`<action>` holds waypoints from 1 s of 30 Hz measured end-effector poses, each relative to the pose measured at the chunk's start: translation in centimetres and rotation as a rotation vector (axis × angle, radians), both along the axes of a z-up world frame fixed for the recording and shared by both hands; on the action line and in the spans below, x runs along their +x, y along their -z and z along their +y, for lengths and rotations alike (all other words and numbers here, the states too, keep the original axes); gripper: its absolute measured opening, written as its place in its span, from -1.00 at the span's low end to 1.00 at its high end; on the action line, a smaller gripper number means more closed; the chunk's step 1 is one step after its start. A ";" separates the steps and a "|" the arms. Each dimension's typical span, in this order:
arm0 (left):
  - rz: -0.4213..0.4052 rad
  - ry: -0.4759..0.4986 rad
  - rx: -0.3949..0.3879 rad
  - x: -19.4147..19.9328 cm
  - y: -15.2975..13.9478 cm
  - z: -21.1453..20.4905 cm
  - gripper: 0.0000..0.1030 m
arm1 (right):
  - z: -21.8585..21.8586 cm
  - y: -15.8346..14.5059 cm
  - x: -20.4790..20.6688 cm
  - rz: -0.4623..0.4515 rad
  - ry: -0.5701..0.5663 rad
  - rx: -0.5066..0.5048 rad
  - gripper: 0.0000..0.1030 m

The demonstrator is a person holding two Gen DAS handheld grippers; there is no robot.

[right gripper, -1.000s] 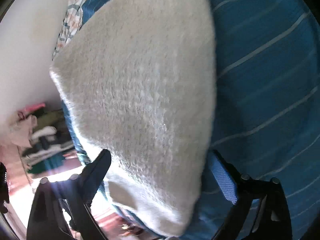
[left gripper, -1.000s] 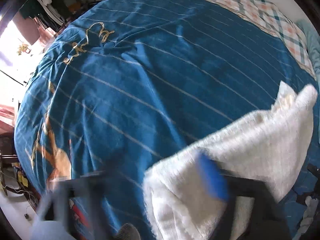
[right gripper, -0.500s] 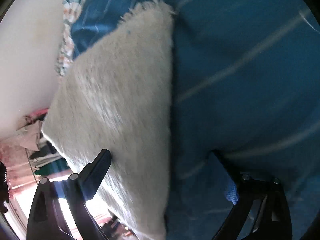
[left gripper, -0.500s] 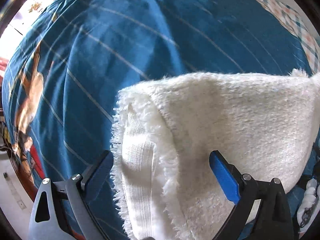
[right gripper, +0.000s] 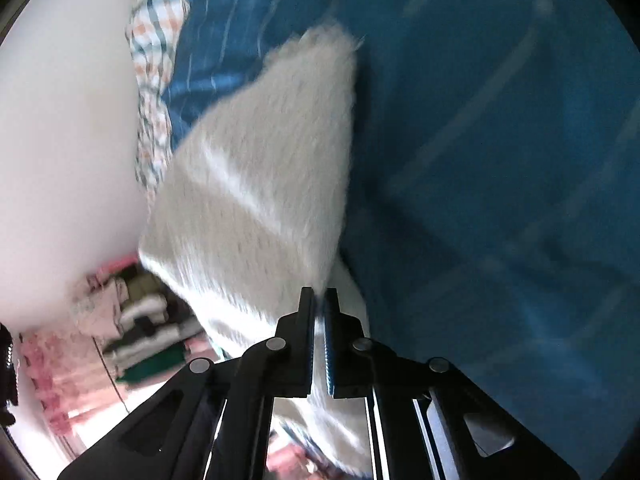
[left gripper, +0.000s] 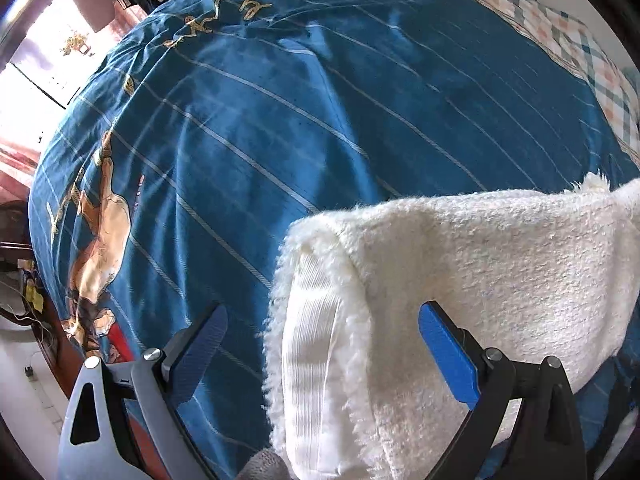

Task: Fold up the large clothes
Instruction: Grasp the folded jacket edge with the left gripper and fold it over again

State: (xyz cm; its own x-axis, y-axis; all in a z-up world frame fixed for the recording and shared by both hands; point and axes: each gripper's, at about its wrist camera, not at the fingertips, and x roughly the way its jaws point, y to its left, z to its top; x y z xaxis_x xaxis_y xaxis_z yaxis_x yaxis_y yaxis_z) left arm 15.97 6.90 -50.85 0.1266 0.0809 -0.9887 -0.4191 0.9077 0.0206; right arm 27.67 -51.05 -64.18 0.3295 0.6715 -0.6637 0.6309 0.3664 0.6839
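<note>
Blue striped bedspread (left gripper: pixel 280 128) fills pretty much everything we can see, with a checked sheet (left gripper: pixel 580 40) peeking out along the far edge. Our white fleecy garment (left gripper: pixel 500 264) is lying on it, already folded into a thick slab with a ribbed inner layer showing at its left end.

What matters for the next bit: the slab's long axis runs left to right across the left camera view, and our left gripper (left gripper: pixel 324 344) hangs right over that left end, jaws spread wide, not yet touching the fabric as far as we can tell.

Our right gripper (right gripper: pixel 319 300) has its jaws pinched tight on a thin edge of the same garment. That view's blurry, so exactly how much fleece it has is hard to say.

So we reckon the left one just needs to drop and pinch its end.
</note>
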 end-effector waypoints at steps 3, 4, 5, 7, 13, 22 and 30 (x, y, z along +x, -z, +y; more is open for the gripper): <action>0.001 -0.045 -0.046 -0.1 0.8 0.6 0.90 | -0.5 -0.8 0.9 -0.013 -0.100 -0.074 -0.85; -0.001 -0.080 -0.073 -0.1 1.3 1.0 0.90 | -0.7 -1.1 1.3 -0.019 -0.115 -0.090 -0.69; -0.006 -0.104 -0.093 -0.3 1.9 1.1 0.90 | -1.0 -1.4 2.1 -0.023 -0.120 -0.104 -0.48; -0.016 -0.144 -0.132 0.4 2.9 1.2 0.90 | -1.7 -1.9 2.5 -0.040 -0.115 -0.101 -0.26; -0.041 -0.171 -0.038 2.7 4.1 0.1 -0.72 | -1.6 -6.0 7.3 -0.084 -0.203 -0.256 -0.08; -0.089 -0.260 -0.049 0.7 2.3 2.9 -0.77 | 11.4 -7.2 18.8 -0.196 -0.636 -0.304 -0.10; -0.059 -0.201 -0.062 2.4 4.2 3.4 -0.62 | 15.7 3.1 26.4 -0.010 -0.561 -0.410 -1.00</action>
